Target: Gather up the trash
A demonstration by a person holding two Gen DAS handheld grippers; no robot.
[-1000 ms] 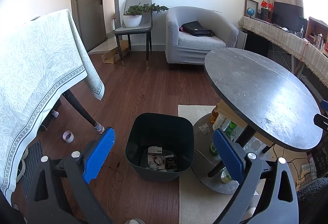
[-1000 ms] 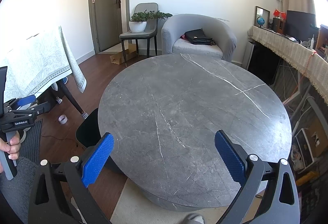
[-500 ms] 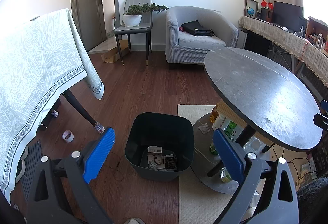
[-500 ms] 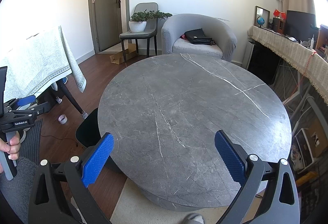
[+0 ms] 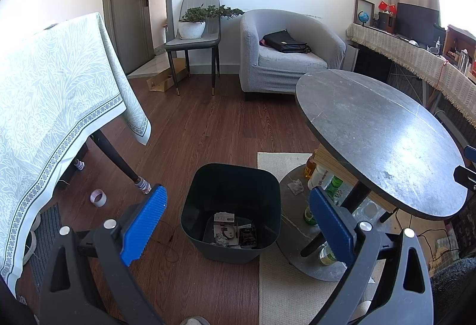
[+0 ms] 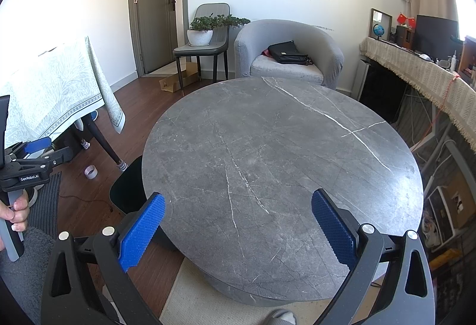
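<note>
A dark bin (image 5: 190, 215) stands on the wood floor left of the round grey table (image 5: 386, 140). Crumpled paper and wrappers (image 5: 230, 234) lie at its bottom. My left gripper (image 5: 238, 220) is open and empty, held above the bin. My right gripper (image 6: 238, 226) is open and empty, held above the near part of the bare grey tabletop (image 6: 282, 152). The bin's edge (image 6: 125, 191) shows left of the table in the right wrist view. A small crumpled scrap (image 5: 294, 186) lies on the table's lower shelf.
Bottles (image 5: 333, 185) stand under the round table on a lower shelf. A tape roll (image 5: 98, 198) lies on the floor by a cloth-covered table (image 5: 53, 104). A grey armchair (image 5: 285, 57) and a chair with a plant (image 5: 193, 27) stand at the back wall. A beige rug (image 5: 285, 286) lies under the table.
</note>
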